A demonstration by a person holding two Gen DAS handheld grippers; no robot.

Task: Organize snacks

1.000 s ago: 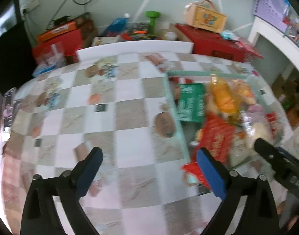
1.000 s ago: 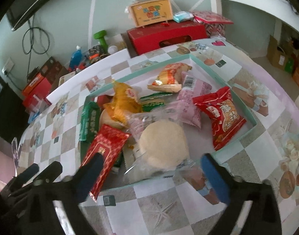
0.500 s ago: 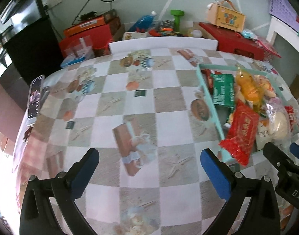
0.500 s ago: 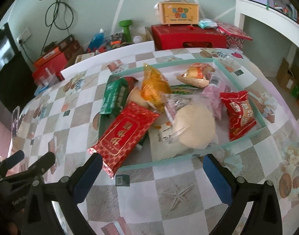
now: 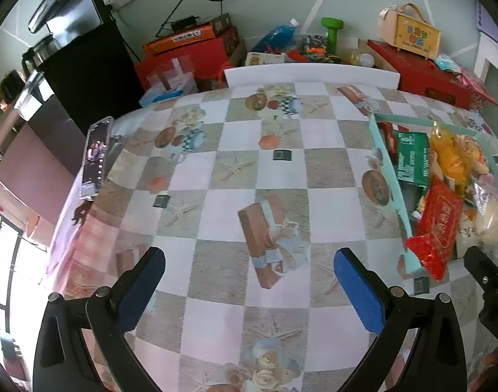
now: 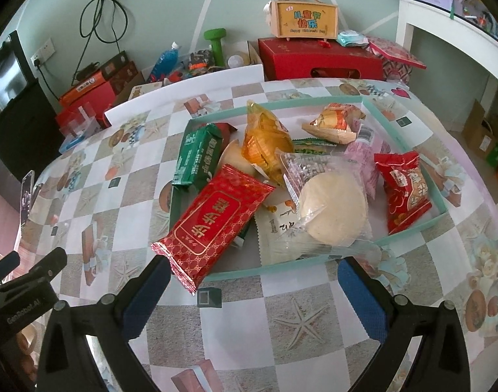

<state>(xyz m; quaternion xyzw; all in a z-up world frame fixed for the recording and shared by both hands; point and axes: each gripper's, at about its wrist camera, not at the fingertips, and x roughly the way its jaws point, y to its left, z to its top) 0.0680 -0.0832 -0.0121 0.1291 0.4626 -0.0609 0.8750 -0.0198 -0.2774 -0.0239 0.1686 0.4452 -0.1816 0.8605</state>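
Both grippers are held wide open with nothing between their blue pads. On the left gripper [image 5: 249, 274] the jaws have just been opening to their widest, and only bare checked tablecloth [image 5: 236, 170] is seen in the gap. By the right gripper [image 6: 252, 277] the near rim of a shallow teal tray [image 6: 412, 228] is faced, and its left pad is placed just beside the corner of a red foil packet [image 6: 213, 222], which is tilted over that rim and hangs out past it; contact between the two cannot be told. Inside the tray the snacks are piled loosely: a clear bag with a round pale cake [image 6: 330, 209] is laid near the front, a red snack bag [image 6: 404, 192] is set to the right of it, a green packet [image 6: 196, 156] is propped along the left wall, and an orange wrapped snack [image 6: 265, 143] stands up in the middle. A pink packet [image 6: 363, 153] and an orange-and-white bag [image 6: 334, 122] are lodged towards the back. Well apart from the tray, at the table's far left edge, a phone [image 5: 95, 156] is propped up. Beyond the table, red boxes [image 6: 320, 62], a green dumbbell [image 6: 216, 44] and a small yellow carry case [image 6: 303, 19] are ranged along the wall.
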